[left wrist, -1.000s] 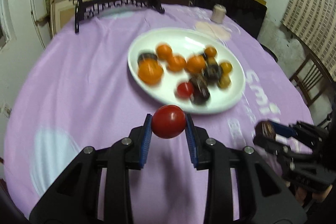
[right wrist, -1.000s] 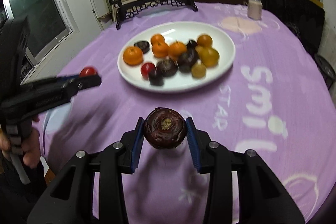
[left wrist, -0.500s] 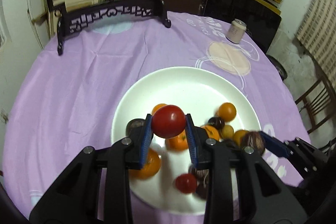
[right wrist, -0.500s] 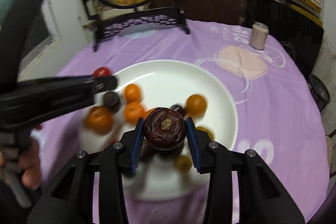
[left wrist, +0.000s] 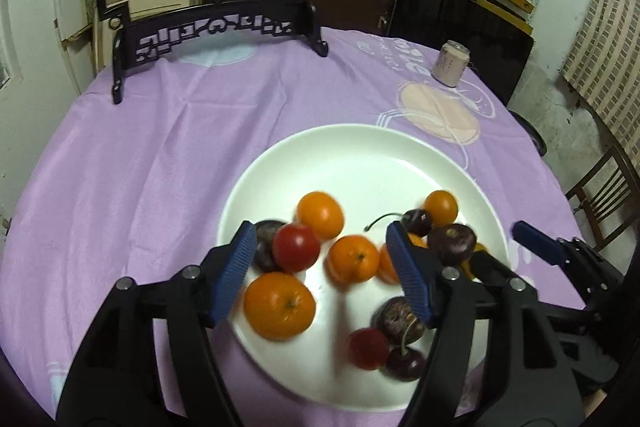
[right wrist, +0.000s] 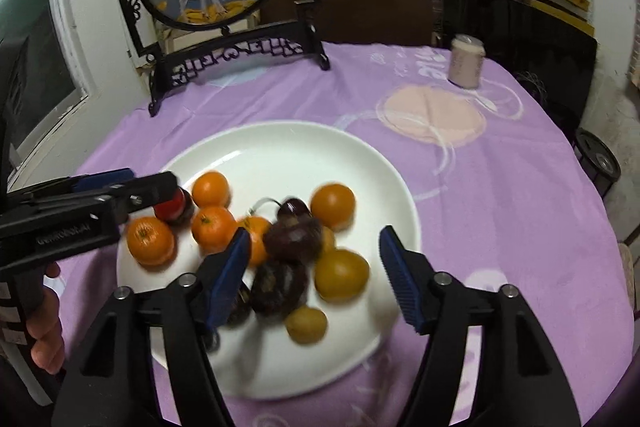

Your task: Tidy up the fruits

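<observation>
Both grippers hang over the white plate (left wrist: 360, 147) with their jaws opening, and neither set of pads presses on anything. Between the spread fingers of my left gripper (left wrist: 322, 267) sits the red tomato (left wrist: 296, 247), just inside the left pad and apart from it, resting against a dark plum behind it. Seen from the right wrist, that same tomato (right wrist: 170, 207) lies right under the left gripper's tip.

My right gripper (right wrist: 314, 271) stands equally wide. The dark purple fruit (right wrist: 292, 241) lies just ahead of and between its fingers, blurred, on top of the pile with another dark one (right wrist: 278, 285) below it. I cannot tell whether it has fully settled.

As I judge it, this round of delivery is all but done: every fruit I can see is on the plate, namely several tangerines, of which the largest (left wrist: 279, 305) is just below my left pad, plus cherries, yellow-orange fruits nearer my right gripper, and the dark ones. No loose fruit shows on the purple tablecloth (left wrist: 160, 155) in either view, though the near edge is hidden behind the gripper bodies. What remains, if anything, is to back both grippers away and check out of frame for leftovers.
</observation>
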`<state>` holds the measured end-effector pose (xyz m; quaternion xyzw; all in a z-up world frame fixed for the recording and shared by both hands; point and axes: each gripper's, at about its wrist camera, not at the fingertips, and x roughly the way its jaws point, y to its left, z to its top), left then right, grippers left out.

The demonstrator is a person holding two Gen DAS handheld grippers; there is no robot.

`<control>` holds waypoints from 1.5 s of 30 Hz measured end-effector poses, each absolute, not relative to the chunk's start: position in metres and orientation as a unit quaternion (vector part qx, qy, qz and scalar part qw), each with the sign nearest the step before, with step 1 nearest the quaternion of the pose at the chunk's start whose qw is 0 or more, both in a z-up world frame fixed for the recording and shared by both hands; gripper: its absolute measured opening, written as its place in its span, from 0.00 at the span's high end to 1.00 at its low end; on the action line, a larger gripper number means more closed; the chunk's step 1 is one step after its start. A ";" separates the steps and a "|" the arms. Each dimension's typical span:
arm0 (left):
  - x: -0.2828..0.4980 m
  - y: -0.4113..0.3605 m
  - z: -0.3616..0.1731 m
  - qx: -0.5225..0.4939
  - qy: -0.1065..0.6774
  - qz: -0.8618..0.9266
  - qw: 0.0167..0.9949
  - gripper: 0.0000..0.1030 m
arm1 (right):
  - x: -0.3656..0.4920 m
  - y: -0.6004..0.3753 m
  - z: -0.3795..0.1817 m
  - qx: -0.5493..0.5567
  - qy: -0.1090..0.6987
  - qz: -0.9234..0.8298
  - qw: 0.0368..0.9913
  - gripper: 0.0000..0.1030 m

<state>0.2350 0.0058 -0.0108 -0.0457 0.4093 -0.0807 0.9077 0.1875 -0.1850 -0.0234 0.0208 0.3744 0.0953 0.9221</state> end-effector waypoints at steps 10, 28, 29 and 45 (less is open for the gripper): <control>0.213 0.001 -0.010 -0.018 0.394 -0.064 0.917 0.11 | 0.171 -0.185 -0.024 0.013 0.366 0.085 0.927 0.05; 0.116 0.004 0.017 -0.028 0.369 -0.075 0.926 0.04 | 0.106 -0.165 -0.017 -0.021 0.399 0.078 0.914 0.02; 0.114 0.004 0.017 -0.028 0.369 -0.075 0.926 0.04 | 0.103 -0.166 -0.016 -0.019 0.399 0.078 0.914 0.02; 0.083 0.001 0.030 -0.007 0.340 -0.076 0.937 0.02 | 0.078 -0.163 -0.003 -0.008 0.383 0.087 0.920 0.02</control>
